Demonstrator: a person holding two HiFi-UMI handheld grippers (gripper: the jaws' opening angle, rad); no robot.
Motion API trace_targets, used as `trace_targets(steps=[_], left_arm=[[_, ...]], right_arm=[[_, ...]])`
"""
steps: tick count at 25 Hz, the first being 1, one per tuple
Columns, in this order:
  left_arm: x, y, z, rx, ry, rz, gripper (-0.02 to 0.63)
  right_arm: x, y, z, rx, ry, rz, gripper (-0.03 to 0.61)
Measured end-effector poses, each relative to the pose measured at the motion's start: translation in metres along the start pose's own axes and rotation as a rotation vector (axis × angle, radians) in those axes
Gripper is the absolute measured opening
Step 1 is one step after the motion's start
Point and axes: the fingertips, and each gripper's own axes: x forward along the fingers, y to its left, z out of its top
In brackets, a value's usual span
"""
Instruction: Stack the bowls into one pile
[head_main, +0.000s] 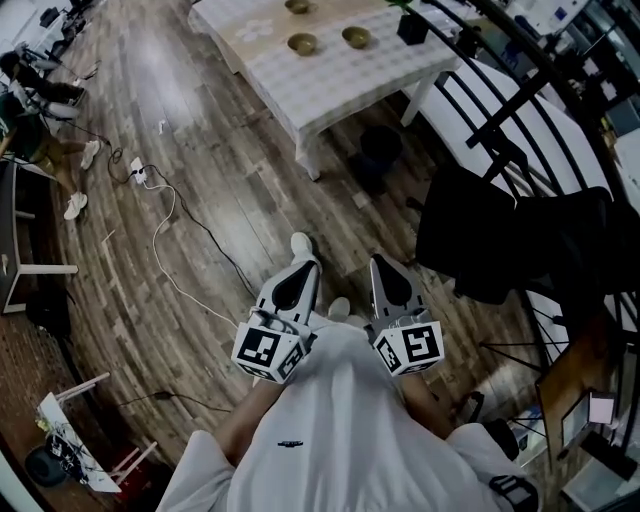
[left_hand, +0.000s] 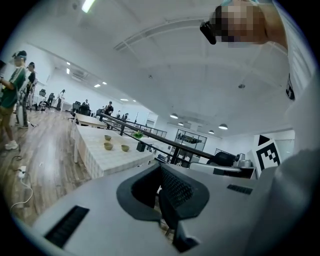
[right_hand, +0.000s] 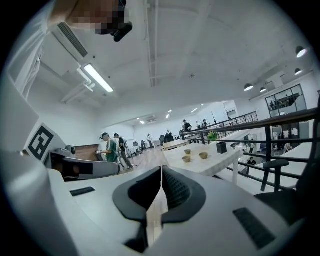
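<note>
- Far ahead, on the white checked-cloth table (head_main: 330, 85): three small olive-brown round bowls (head_main: 301, 43), standing apart in a loose triangle, unstacked.
- Well short of that table, at waist height: grey left gripper (head_main: 300, 245) and grey right gripper (head_main: 382, 262), side by side, each with its pads pressed together on nothing.
- Bowls well beyond both sets of fingertips.
- Under the table: brown wood-plank floor (head_main: 200, 180), with a white cable (head_main: 165, 235) trailing nearby.
- Beside the table: black metal railing (head_main: 500, 110).
- Past the table: white-ceilinged hall, people (left_hand: 12, 95) standing.

Cloth-covered table (head_main: 335, 88): three bowls (head_main: 303, 43) set apart, dark pot (head_main: 412, 28) near corner.
</note>
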Motion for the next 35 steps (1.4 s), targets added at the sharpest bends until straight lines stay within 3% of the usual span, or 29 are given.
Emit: trace_targets(steps=[6,19,25,35], left_arm=[[0.055,0.047,0.024,-0.044,-0.006,-0.003,0.017],[0.158,0.2,0.134,-0.045,-0.02,-0.074,0.017],[0.183,0.268,0.155,-0.081,-0.013,-0.104,0.017],[0.225,0.312,0.173,-0.119,-0.016,-0.1,0.017]], right_arm=[[0.065,-0.024,0.016,-0.029,0.028,0.002,0.035],[0.267,-0.033,0.087,-0.096,0.022,-0.054,0.035],[0.34,-0.024,0.102,-0.101,0.028,-0.097,0.035],[0.407,-0.034,0.107,-0.109,0.06,-0.056,0.035]])
